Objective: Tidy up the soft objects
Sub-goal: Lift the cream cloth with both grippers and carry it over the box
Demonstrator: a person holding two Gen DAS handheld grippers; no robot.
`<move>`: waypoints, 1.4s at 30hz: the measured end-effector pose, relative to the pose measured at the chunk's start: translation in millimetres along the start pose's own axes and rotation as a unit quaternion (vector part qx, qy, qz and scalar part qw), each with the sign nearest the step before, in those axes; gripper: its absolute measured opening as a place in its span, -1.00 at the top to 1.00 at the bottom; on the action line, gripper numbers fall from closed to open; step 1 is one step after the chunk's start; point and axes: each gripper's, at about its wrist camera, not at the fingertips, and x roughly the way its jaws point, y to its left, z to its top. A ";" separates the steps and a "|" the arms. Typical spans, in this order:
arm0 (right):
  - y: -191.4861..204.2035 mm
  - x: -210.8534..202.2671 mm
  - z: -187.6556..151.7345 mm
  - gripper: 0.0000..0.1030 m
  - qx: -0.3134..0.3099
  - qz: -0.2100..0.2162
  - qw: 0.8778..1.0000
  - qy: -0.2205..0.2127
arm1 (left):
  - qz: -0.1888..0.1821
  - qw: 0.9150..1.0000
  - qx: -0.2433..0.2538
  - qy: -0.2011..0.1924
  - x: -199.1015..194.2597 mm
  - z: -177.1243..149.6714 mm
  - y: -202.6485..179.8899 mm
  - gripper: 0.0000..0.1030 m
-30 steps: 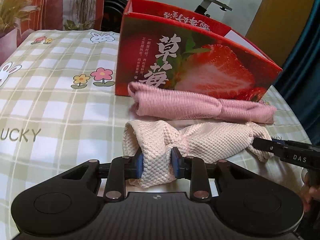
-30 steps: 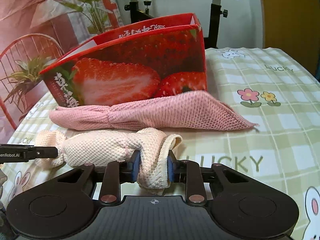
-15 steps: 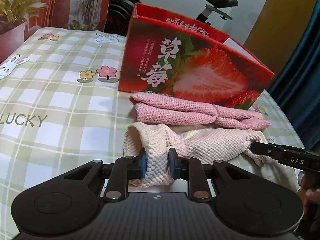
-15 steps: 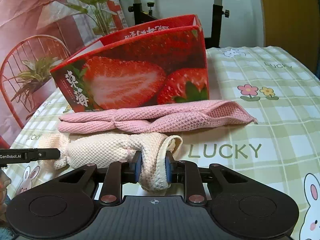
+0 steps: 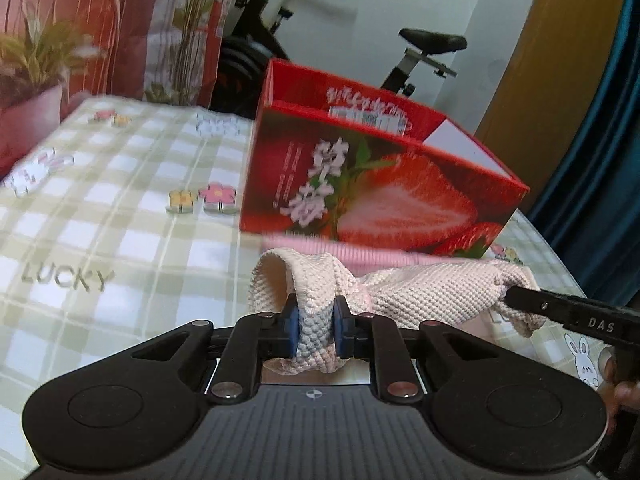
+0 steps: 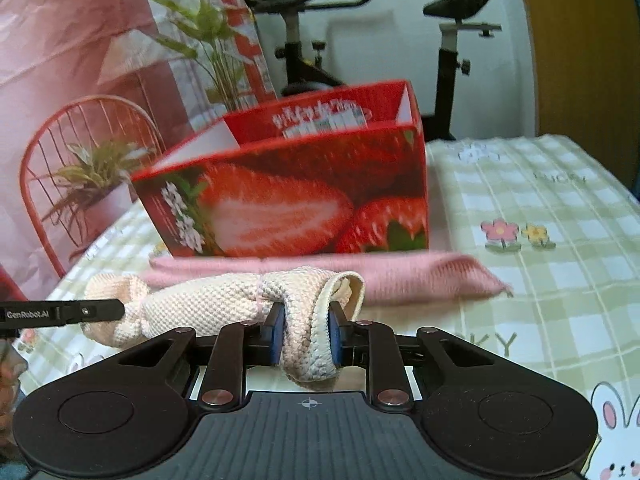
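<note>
A cream knitted cloth (image 5: 420,292) hangs stretched between both grippers, above the checked tablecloth. My left gripper (image 5: 314,320) pinches its left end and its jaws are closing tighter on the fabric. My right gripper (image 6: 306,328) is shut on the folded right end of the same cream cloth (image 6: 200,304). A finger of the other gripper (image 5: 560,314) shows at the far end in each view. Behind lies a pink cloth (image 6: 420,280) along the foot of the open red strawberry box (image 6: 288,200), also seen as a box (image 5: 380,196) in the left wrist view.
The table carries a green checked tablecloth (image 5: 120,220) with flowers and rabbits. An exercise bike (image 6: 448,60) stands behind the table, a red wire chair with plants (image 6: 80,168) at the left. A blue curtain (image 5: 600,160) hangs at the right edge.
Both grippers have risen with the cream cloth, so it sits higher against the box and the box's open top shows. The left jaws have narrowed on the fabric.
</note>
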 end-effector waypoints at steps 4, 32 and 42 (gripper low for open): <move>3.5 -10.0 9.6 0.60 -0.005 0.008 1.000 -0.021 | -0.003 1.000 0.005 -0.020 -9.0 9.6 -2.5 0.66; -13.4 65.2 205.0 0.60 -0.065 -0.042 0.996 -0.043 | 0.015 0.996 0.034 -0.076 60.8 199.2 -32.7 0.67; -30.6 146.7 230.9 0.60 -0.094 -0.066 0.993 0.019 | 0.034 0.998 0.042 -0.019 126.3 225.2 -20.7 0.67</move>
